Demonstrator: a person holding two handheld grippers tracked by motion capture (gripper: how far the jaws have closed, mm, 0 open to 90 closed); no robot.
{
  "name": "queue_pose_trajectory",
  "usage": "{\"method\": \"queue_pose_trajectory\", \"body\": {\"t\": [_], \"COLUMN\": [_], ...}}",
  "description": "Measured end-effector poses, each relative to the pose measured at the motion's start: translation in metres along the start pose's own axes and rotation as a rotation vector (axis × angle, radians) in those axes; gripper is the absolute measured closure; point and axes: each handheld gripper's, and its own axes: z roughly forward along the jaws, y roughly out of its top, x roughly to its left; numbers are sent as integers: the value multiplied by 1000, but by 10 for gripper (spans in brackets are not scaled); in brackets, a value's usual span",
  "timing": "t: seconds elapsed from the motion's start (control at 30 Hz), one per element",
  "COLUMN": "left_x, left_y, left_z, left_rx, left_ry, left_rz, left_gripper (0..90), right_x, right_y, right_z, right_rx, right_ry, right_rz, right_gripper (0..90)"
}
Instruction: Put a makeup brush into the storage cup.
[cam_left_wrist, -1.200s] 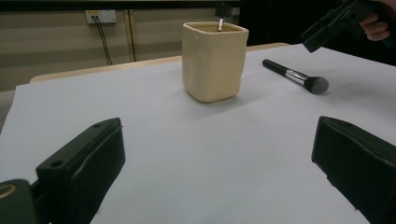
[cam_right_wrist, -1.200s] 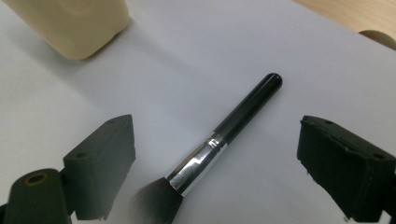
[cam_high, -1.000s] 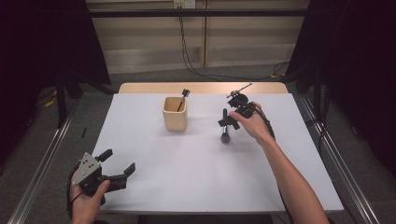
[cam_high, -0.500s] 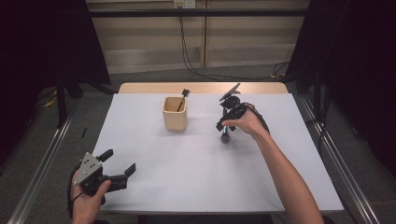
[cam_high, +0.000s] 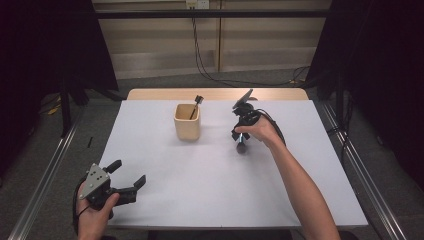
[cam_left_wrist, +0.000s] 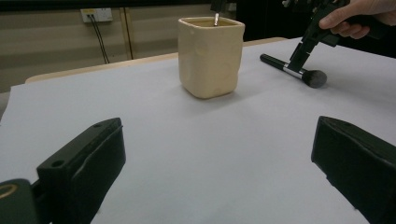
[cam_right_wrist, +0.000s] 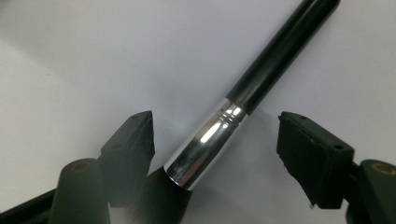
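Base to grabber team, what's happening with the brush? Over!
Right gripper down over the brush, jaws just been closing, not pinching yet. Brush flat on the table beside the cup. Left gripper open, idle. Nothing in the way.

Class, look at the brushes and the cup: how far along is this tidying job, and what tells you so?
Done: one brush already stands in the cream cup. In hand: the right gripper straddles the makeup brush lying on the table; its jaws have just been closing but do not yet touch it. Left: grip it, probably carry it to the cup. The left gripper waits open.
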Motion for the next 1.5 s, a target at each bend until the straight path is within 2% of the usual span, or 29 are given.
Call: {"method": "queue_pose_trajectory", "body": {"t": [0.13,0.4,0.53,0.7,0.83,0.97,1.2,1.33,1.5], "left_x": [0,-1,-1,-2,-2,-1,-1,0,-2], "left_y": [0,-1,-1,0,-1,-1,-1,-1,-1], "left_z": [1,1,2,0,0,0,1,1,1], "left_rx": [5,13,18,16,22,17,22,19,19], "left_ry": [-3,-5,-6,-10,-13,-8,-1,-2,-7], "left_rz": [4,12,12,7,21,9,13,11,5], "left_gripper": [29,29,29,29,29,29,28,28,29], "right_x": [-1,2,3,2,0,-1,-2,-4,-6], "right_y": [1,5,5,4,4,4,4,2,0], "right_z": [4,12,12,11,10,9,9,7,1], "right_rx": [13,34,38,55,70,81,82,85,56], "right_ry": [5,-19,-47,-53,-52,-57,-60,-45,-35], "right_rz": [23,46,39,48,67,85,92,95,93], "right_gripper": [352,458,522,579,645,707,721,722,723]}}
